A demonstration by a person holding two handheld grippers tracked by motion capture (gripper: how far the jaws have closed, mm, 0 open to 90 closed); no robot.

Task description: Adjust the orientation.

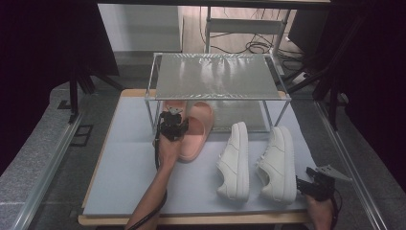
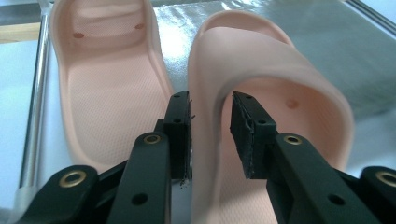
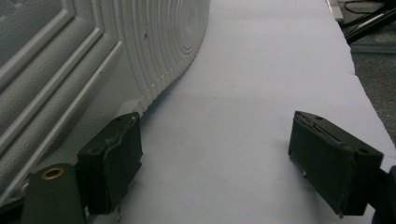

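Right gripper (image 1: 298, 183): nearest, at 5 o'clock on the bench (image 1: 143, 182); jaws wide apart, holding nothing, beside right white sneaker (image 1: 277, 163).
Left gripper (image 1: 171, 125): jaws partly apart, straddling the side wall of the pink slide (image 2: 261, 93); pads not clearly pressing.
Rack (image 1: 218, 76): 12 o'clock; lower shelf holds second pink slide (image 2: 107, 79).
Pink slide: matte, textured footbed, toe on shelf.
Left white sneaker (image 1: 234, 160): 6 o'clock.

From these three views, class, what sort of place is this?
Probably a recording workspace: dark curtains surround a padded table, cables lie on the floor, and shoes sit by a small metal shoe rack.
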